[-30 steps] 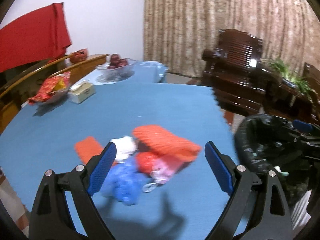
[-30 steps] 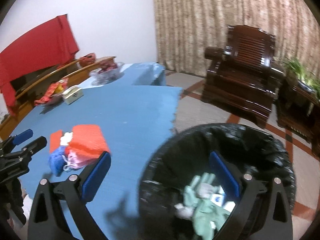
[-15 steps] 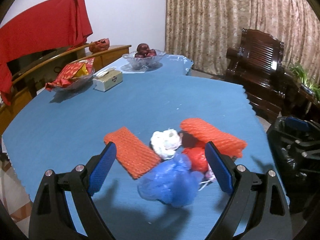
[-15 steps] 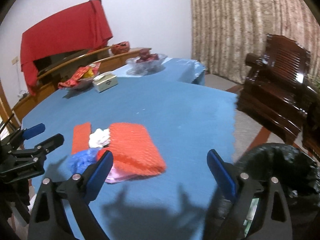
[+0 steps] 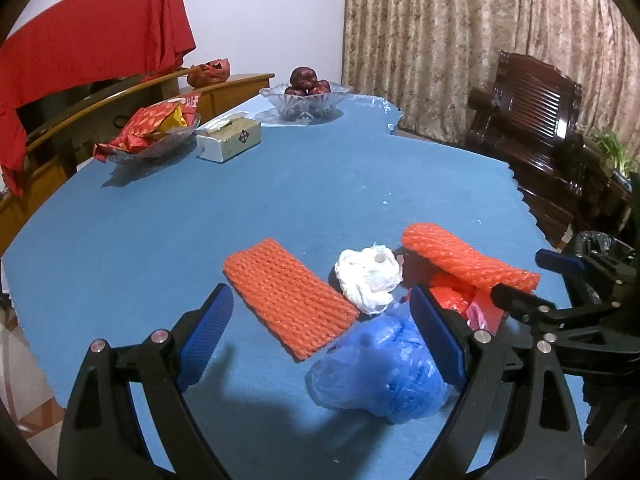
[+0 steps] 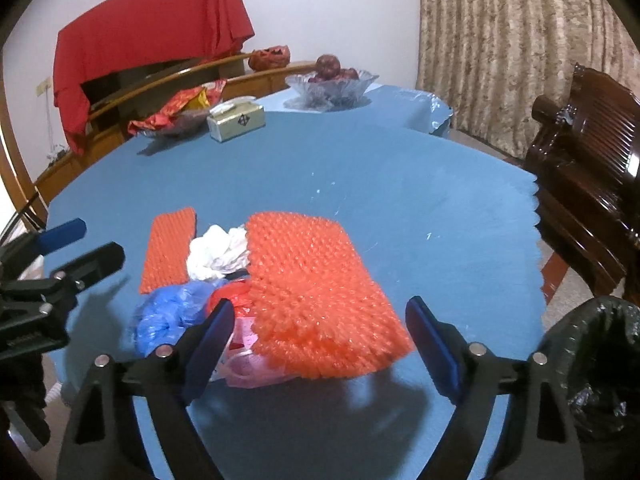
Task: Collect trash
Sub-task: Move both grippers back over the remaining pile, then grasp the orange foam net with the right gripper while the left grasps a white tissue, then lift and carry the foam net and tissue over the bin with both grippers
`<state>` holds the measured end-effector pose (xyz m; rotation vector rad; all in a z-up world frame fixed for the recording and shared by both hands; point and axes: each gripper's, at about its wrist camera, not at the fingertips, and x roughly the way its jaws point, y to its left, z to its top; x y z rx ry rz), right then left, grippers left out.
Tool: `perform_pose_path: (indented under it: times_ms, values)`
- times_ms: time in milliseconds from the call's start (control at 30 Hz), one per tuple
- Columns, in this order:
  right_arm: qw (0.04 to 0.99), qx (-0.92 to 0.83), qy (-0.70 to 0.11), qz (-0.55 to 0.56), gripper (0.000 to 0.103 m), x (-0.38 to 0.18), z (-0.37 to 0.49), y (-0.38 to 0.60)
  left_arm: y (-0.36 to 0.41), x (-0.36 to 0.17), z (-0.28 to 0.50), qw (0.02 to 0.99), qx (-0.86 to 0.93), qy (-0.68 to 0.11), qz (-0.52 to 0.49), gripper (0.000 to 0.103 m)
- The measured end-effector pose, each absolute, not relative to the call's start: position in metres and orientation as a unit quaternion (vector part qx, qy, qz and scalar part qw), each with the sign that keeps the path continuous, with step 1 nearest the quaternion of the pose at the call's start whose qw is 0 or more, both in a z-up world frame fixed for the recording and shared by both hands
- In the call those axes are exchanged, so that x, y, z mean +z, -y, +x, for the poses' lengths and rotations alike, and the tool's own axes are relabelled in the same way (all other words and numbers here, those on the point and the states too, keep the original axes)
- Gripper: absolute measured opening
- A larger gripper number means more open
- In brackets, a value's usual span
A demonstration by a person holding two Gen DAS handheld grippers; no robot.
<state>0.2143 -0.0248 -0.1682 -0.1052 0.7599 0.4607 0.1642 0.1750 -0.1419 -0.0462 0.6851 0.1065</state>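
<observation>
Left wrist view: left gripper (image 5: pixel 320 336) jaws wide apart, nothing held, over the near edge of the blue table (image 5: pixel 280 184). Trash pile lies just ahead: flat orange foam net (image 5: pixel 288 296), white wad (image 5: pixel 368 276) right of it, blue bag (image 5: pixel 380 372) nearest, second orange net (image 5: pixel 464 256) beyond.

Right wrist view: right gripper (image 6: pixel 320 348) jaws have just been closing but stand apart, the big orange net (image 6: pixel 320 292) between them, pads not pressing it. Black bin (image 6: pixel 592 360) right of table.

Both wrist views near, sharing blue table (image 5: pixel 280 184)
</observation>
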Motion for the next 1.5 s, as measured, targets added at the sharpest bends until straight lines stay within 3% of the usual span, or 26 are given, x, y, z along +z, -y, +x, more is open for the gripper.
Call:
perform_pose_path:
  times_ms: [133,200,300,367,1033,1100,1233,1367,1433,1500]
  values:
    - [0.893,0.233,-0.382,-0.047,0.059,-0.175,0.223,0.027,-0.175,-0.145,0.170,0.939,0.049,-0.338,-0.024,0.087]
    - [0.889,0.240,-0.389,-0.041,0.038,-0.177,0.225,0.028,-0.174,-0.147,0.173,0.939,0.047,-0.340,-0.026,0.087]
    - [0.889,0.242,-0.389,-0.026,0.020,-0.177,0.228,0.036,-0.171,-0.149,0.179,0.938,0.041,-0.342,-0.025,0.087]
    - [0.893,0.233,-0.384,-0.019,0.017,-0.176,0.229,0.042,-0.168,-0.150,0.182,0.938,0.036,-0.345,-0.026,0.087]
    - [0.898,0.197,-0.392,0.005,0.015,-0.179,0.246,0.066,-0.157,-0.187,0.251,0.913,0.000,-0.408,-0.024,0.063]
    - [0.897,0.199,-0.394,0.005,0.015,-0.179,0.247,0.066,-0.155,-0.191,0.256,0.909,-0.007,-0.417,-0.022,0.051]
    - [0.895,0.203,-0.397,0.006,0.015,-0.179,0.246,0.065,-0.154,-0.194,0.259,0.908,-0.012,-0.419,-0.016,0.040]
    - [0.895,0.206,-0.395,0.007,0.015,-0.176,0.243,0.064,-0.155,-0.183,0.256,0.916,-0.014,-0.400,-0.019,0.023]
    - [0.896,0.208,-0.392,0.009,0.015,-0.172,0.241,0.064,-0.154,-0.175,0.253,0.921,-0.019,-0.389,-0.017,0.006]
    - [0.898,0.209,-0.386,0.013,0.015,-0.167,0.240,0.066,-0.154,-0.168,0.250,0.924,-0.019,-0.381,-0.017,0.005]
